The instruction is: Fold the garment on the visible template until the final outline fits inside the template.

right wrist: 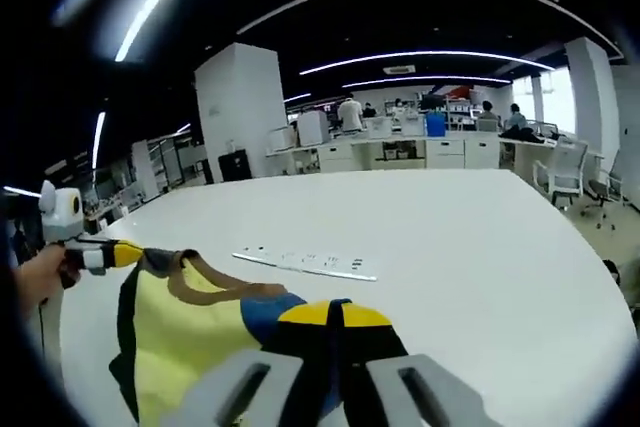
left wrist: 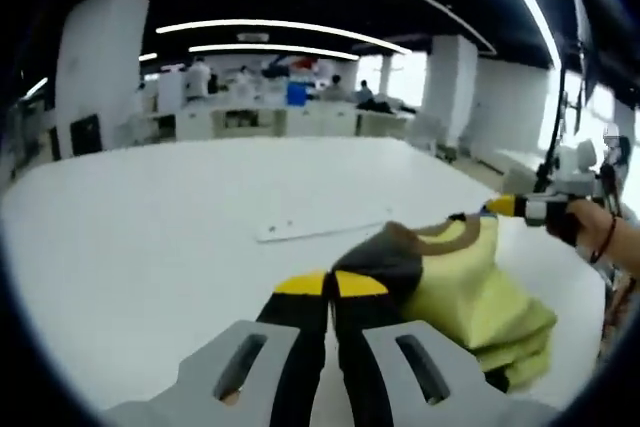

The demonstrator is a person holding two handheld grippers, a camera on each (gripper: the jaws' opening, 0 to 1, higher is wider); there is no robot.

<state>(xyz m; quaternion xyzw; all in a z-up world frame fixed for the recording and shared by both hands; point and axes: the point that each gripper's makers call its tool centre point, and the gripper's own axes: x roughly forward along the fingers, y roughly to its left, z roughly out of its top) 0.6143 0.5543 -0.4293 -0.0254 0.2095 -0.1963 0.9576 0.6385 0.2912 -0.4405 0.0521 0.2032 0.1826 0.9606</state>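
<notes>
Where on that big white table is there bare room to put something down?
Nearly all of it. The table lies bare beyond the white strip to its far edge, and on either side of the strip. It is crowded only near the camera, where the yellow garment is bunched between the left hand-held gripper and the right hand-held gripper.

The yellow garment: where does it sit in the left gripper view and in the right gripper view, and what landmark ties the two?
Left gripper view: the yellow garment lies lower right, just right of the yellow jaw tips.
Right gripper view: the garment lies lower left, left of the jaw tips.
Shared landmark: the flat white strip on the white table, just beyond the garment.
</notes>
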